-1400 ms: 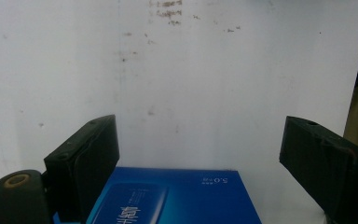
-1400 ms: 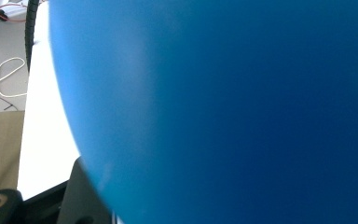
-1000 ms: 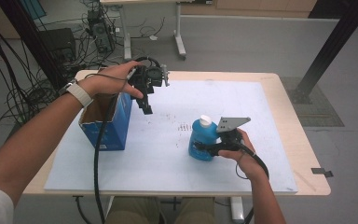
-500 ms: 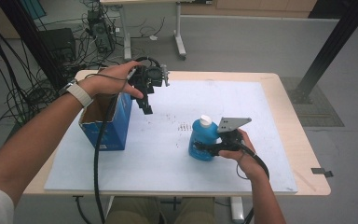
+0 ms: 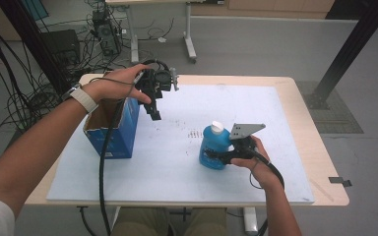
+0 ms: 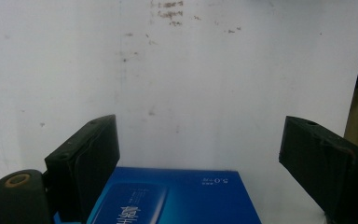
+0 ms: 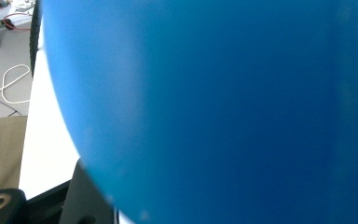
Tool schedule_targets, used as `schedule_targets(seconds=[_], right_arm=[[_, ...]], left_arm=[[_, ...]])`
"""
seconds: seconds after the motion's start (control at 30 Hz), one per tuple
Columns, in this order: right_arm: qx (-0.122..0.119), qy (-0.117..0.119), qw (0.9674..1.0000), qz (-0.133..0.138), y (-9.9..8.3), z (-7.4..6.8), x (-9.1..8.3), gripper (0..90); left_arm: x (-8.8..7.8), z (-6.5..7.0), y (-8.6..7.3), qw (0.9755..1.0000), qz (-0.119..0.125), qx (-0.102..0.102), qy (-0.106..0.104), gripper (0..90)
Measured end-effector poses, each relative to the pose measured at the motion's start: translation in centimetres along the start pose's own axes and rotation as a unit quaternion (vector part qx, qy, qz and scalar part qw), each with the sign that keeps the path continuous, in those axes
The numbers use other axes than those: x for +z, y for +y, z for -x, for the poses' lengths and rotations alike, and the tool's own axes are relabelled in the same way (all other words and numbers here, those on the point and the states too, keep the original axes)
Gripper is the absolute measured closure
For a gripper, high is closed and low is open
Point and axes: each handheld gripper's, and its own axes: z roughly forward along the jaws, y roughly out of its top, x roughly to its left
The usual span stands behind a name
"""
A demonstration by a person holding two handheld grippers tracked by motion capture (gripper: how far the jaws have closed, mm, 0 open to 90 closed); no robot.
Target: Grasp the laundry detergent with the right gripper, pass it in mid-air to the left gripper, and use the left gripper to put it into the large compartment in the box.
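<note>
Grey flooring and tangled cables are seen beyond a light wooden table (image 5: 320, 147), on which a white mat (image 5: 256, 113) is spread. On the mat's near right part, a blue plastic bottle (image 5: 213, 147) with a white cap (image 5: 217, 127) is stood upright. It is clamped at its lower body by the right gripper (image 5: 215, 158), which is brought in from the right at table level by the person's right hand (image 5: 257, 160); the jaws are closed against the bottle's sides. In the right gripper view, the blue bottle wall (image 7: 223, 107) is pressed close against the lens, blurred.

Over on the left, an open blue cardboard box (image 5: 112, 129) is set on the mat's left edge. Above its far right corner, the left gripper (image 5: 153, 112) is held in the air by the left hand (image 5: 113, 86), pointing down. In the left gripper view, its jaws are seen spread wide with nothing between them, the box's printed blue side (image 6: 177, 198) lying below and the marked white mat beyond.
</note>
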Motion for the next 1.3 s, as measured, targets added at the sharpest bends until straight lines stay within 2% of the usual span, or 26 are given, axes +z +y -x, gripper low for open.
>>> schedule_targets(seconds=[1.3], right_arm=[[0.003, 0.001, 1.0000, -0.002, 0.03, 0.02, 0.01, 44.0]], left_arm=[[-0.14, 0.09, 0.06, 1.0000, -0.002, 0.001, 0.001, 12.5]])
